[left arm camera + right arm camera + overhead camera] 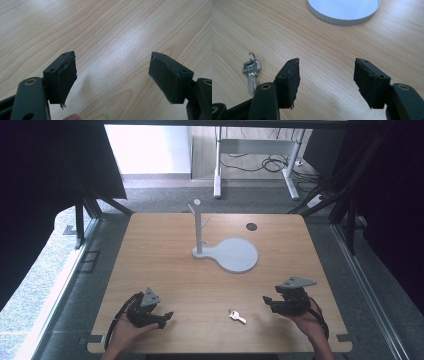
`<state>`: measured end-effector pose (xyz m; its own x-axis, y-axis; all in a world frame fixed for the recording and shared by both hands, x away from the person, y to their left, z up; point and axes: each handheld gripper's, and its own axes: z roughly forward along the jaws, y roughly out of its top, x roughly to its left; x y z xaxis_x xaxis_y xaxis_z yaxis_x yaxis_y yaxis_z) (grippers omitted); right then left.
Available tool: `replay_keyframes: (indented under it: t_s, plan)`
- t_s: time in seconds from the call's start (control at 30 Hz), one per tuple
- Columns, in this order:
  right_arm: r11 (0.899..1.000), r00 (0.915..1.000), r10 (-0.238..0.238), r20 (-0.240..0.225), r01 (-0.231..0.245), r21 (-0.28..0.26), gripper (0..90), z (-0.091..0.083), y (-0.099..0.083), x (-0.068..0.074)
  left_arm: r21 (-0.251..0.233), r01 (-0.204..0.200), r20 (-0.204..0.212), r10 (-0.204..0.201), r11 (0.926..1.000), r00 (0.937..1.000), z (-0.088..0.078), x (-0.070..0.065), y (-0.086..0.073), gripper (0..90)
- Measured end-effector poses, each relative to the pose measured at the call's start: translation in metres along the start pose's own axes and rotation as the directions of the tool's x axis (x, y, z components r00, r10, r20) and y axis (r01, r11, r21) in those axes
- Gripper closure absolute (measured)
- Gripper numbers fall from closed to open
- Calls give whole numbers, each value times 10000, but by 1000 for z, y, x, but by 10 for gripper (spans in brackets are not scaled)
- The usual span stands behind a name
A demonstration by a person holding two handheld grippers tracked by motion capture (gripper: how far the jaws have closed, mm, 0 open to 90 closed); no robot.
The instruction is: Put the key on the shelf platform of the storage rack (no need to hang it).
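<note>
A small silver key (pixel 237 316) on a ring lies flat on the wooden table (pixel 165 265) near its front edge, between the two hands. My right gripper (pixel 268 302) hovers just right of it, jaws open and nothing between them. In the right gripper view the key (pixel 251 72) lies left of the open right gripper (pixel 327 77), outside the left jaw. My left gripper (pixel 166 318) rests at the front left, also open. The left gripper view has bare wood between the wide-apart jaws of the left gripper (pixel 112 72).
A grey stand (pixel 199 227) with short pegs rises from a flat base with a round disc (pixel 236 255) at the table's middle; the disc's edge (pixel 343 15) appears ahead of the right gripper. A small dark round spot (pixel 251 226) marks the far right of the table.
</note>
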<state>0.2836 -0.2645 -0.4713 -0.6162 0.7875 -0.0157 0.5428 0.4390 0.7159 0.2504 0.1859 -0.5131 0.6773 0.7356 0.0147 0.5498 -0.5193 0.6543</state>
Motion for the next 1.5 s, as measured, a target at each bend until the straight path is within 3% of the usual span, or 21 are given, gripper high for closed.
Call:
replay_keyframes:
  t_s: [0.3, 0.33, 0.5, 0.73, 1.1, 1.4, 1.5]
  plan:
    - [9962, 9938, -671, -884, 716, 488, 426, 2, 29, 15, 30, -21, 25, 21, 10000, 10000, 2, -2, 0, 226]
    - [9930, 9902, -938, -1034, 1006, 624, 440, 5, 34, 19, 42, -20, 31, 19, 10000, 10000, 2, -2, 0, 226]
    - [9828, 9804, -1411, -1377, 1554, 995, 454, 9, 48, 30, 85, -26, 66, 26, 10000, 10000, 3, -2, 0, 226]
    - [9793, 9734, -1539, -1696, 1731, 1045, 467, 11, 61, 38, 67, -78, 94, 78, 9999, 9999, 3, -3, 0, 226]
    - [9677, 9636, -1568, -2165, 1937, 1613, 500, 25, 71, 48, 83, -92, 121, 91, 9999, 9999, 4, -4, 0, 226]
    - [9523, 9498, -1730, -2606, 2288, 2021, 535, 33, 77, 58, 41, -103, 156, 103, 9999, 9998, 2, -4, 1, 226]
    - [9429, 9455, -1750, -2748, 2412, 2297, 537, 39, 79, 63, 7, -98, 139, 98, 10000, 9999, 1, -3, 1, 226]
